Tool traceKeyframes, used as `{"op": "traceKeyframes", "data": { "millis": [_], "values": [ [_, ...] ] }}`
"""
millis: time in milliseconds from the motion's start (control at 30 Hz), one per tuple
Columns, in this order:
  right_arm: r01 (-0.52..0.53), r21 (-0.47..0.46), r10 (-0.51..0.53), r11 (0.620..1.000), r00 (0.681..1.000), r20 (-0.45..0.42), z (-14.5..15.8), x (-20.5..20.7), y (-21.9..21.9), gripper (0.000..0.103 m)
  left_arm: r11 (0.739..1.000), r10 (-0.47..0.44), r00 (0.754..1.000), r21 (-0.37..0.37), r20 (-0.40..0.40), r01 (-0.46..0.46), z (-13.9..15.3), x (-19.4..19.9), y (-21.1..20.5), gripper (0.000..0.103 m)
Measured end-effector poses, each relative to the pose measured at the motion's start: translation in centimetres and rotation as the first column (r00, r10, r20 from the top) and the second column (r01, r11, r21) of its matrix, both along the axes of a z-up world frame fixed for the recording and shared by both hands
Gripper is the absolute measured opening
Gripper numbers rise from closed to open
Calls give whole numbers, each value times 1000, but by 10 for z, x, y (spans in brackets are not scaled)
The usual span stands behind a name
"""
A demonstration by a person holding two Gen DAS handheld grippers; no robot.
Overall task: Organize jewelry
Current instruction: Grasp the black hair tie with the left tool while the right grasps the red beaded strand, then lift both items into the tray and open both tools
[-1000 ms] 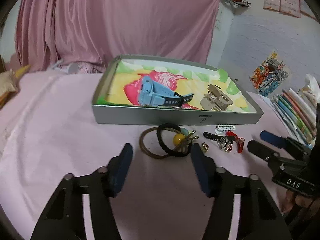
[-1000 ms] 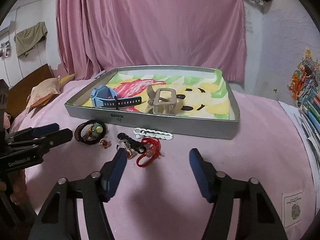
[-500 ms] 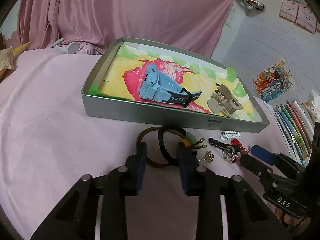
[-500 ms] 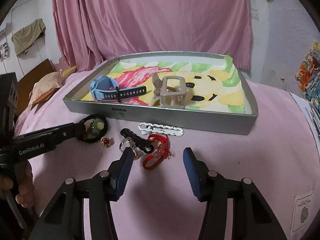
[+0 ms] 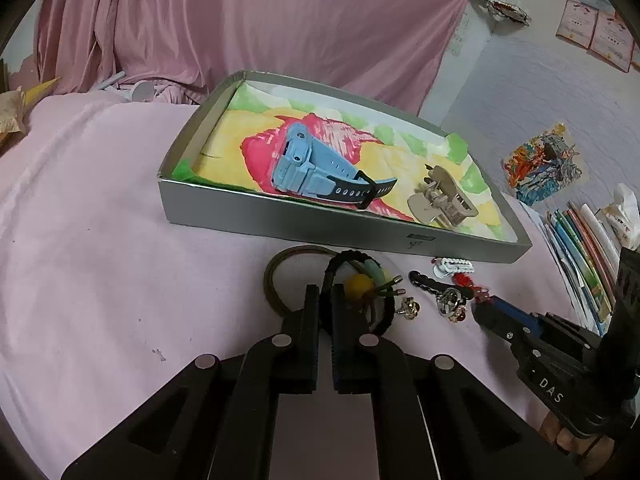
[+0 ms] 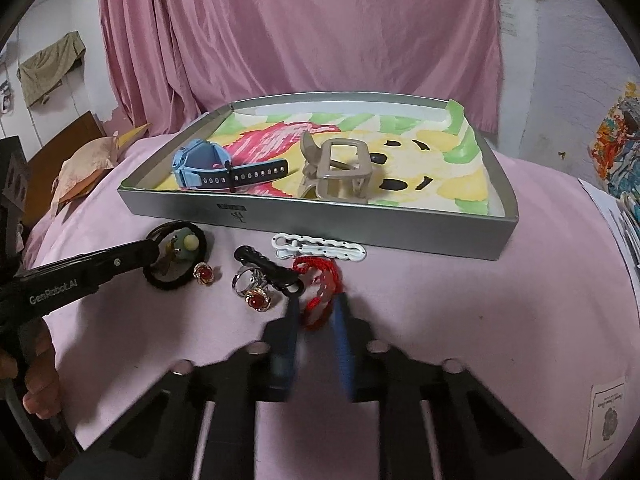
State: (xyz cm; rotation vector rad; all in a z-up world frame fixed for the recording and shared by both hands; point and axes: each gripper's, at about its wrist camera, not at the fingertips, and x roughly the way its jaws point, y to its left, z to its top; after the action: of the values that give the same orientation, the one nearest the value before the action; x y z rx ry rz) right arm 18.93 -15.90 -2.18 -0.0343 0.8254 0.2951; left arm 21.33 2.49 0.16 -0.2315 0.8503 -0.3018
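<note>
A grey tray (image 5: 304, 226) (image 6: 360, 228) with a colourful lining holds a blue watch (image 5: 304, 162) (image 6: 208, 168) and a beige hair claw (image 5: 442, 198) (image 6: 340, 172). In front of it lie hair ties (image 5: 352, 284) (image 6: 176, 256), rings (image 6: 258, 298), a black clip (image 6: 266, 266), a white clip (image 6: 320, 248) and a red cord bracelet (image 6: 320, 288). My left gripper (image 5: 325, 298) is shut on the black hair tie. My right gripper (image 6: 314, 308) is closing around the red bracelet, blurred, jaws narrow.
A pink cloth covers the table (image 5: 100, 260). A pink curtain (image 6: 300, 40) hangs behind the tray. Books and paper (image 5: 580, 248) lie at the right edge. A crumpled paper bag (image 6: 84, 172) sits at the left.
Both grippers moved forward and down to the jewelry and closed: the left onto the black hair tie, the right in around the red bracelet.
</note>
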Motion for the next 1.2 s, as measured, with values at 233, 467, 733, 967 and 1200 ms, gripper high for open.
{"op": "traceKeyframes", "data": {
  "millis": [233,467,733,967,1200],
  "values": [
    [-2,25,1,1000,1000,14,1,-5,-4,5,1000,-12,999,-4,36,12,5,-10,-2,3],
    [17,39,-19,999,998,62,7,-14,-9,5,999,-23,996,-23,87,25,12,-24,-1,3],
    [46,61,-52,997,993,106,13,-20,-17,5,997,-45,992,-58,118,52,21,-34,0,3],
    [52,83,-65,995,986,154,21,-26,-20,5,995,-54,989,-81,139,66,30,-36,-3,3],
    [48,108,-74,993,962,262,44,-30,-20,5,996,-33,967,-71,251,52,56,-34,-15,3]
  ]
}}
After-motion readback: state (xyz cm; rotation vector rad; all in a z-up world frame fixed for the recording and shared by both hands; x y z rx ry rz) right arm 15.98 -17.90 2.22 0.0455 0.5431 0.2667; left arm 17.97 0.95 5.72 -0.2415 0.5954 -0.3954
